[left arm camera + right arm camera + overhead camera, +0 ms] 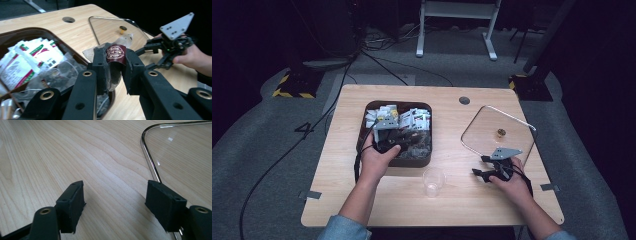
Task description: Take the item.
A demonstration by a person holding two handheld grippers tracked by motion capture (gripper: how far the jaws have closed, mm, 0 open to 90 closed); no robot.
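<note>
Judged the sachet very light, limp and crinkly: a thin see-through pouch with a maroon label and loose leaf inside. Took the film for slick and easily creased or torn, needing hardly any force. Reckoned the best hold a flat pinch across the upper part, near the label, leaving the rest to hang below the pads.

Found it gripped just so: clamped in the left claw, pads pressed on both faces, one corner poking out above, the lower end dangling. Saw it held clear above the near corner of the brown box of other packets.

Found the right claw parted, with nothing between the pads, low over the desk just beside the rim of the glass lid. Noted a clear cup between the two hands.
</note>
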